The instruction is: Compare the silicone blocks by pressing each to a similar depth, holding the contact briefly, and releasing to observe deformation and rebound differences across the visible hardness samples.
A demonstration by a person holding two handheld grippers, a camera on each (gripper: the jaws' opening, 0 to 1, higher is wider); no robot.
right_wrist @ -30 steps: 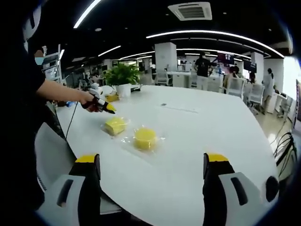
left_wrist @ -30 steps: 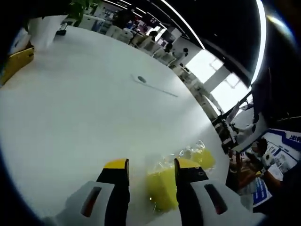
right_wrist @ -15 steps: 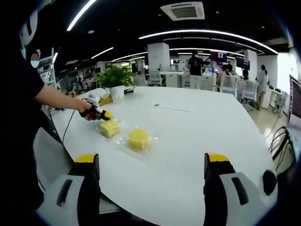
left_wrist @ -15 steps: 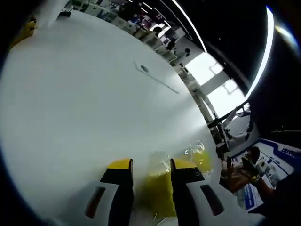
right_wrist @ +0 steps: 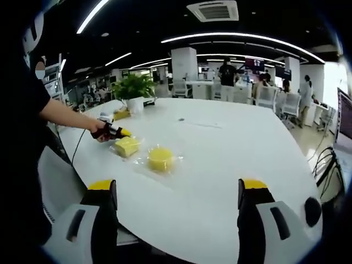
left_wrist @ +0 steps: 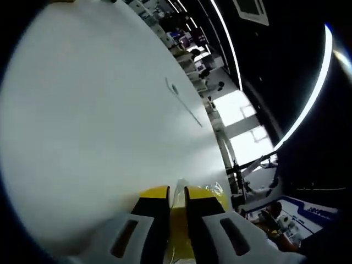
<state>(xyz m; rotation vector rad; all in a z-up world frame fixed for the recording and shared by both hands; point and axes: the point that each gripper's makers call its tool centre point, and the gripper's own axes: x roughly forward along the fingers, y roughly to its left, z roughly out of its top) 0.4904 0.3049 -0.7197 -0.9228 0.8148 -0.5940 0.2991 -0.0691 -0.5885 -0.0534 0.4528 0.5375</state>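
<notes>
white table (right_wrist: 231, 159) | potted plant (right_wrist: 133, 88) behind | left gripper (left_wrist: 176, 193) nearly together at square block (right_wrist: 126, 146) | right gripper (right_wrist: 179, 190) apart

The right tool (right_wrist: 179, 195) hangs wide open above the white desk (right_wrist: 231, 148); far off, the left tool (right_wrist: 120, 132) touches a square yellow block (right_wrist: 127, 146); a round yellow block (right_wrist: 160, 158) sits beside it.

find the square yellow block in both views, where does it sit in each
Left gripper view: the square yellow block lies at bottom centre, seen through the narrow gap of the left tongs.
Right gripper view: the same block lies left of centre on the white table, with the left tongs at its near-left corner.
Shared landmark: the round yellow block, in the left gripper view just right of the tongs.
</notes>
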